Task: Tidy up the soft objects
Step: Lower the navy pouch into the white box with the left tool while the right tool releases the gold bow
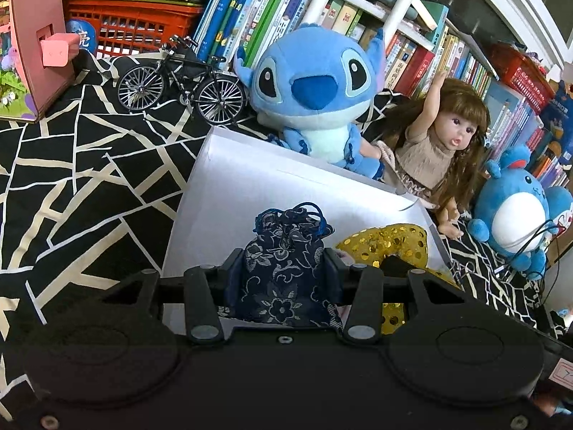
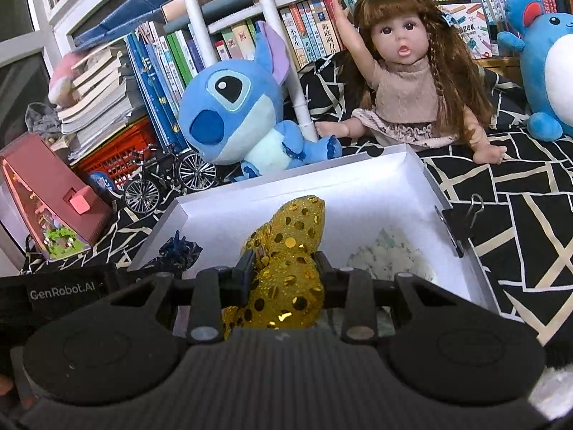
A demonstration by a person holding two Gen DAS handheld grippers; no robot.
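My left gripper (image 1: 284, 267) is shut on a navy floral drawstring pouch (image 1: 286, 251), held over the white box (image 1: 222, 165). My right gripper (image 2: 284, 268) is shut on a gold sequin pouch (image 2: 290, 247), also over the white box (image 2: 358, 175). In the left wrist view the gold sequin pouch (image 1: 390, 242) shows at the right of the navy one. In the right wrist view the tassel top of the navy pouch (image 2: 179, 249) peeks in at the left. A pale mottled soft item (image 2: 390, 254) lies inside the box on the right.
Behind the box sit a blue plush (image 1: 311, 93), a long-haired doll (image 1: 440, 147) and a round blue plush (image 1: 519, 215). A model bicycle (image 1: 182, 82), a pink house model (image 1: 32, 46), an orange crate (image 1: 132, 25) and bookshelves stand further back. A binder clip (image 2: 462, 222) grips the box's right wall.
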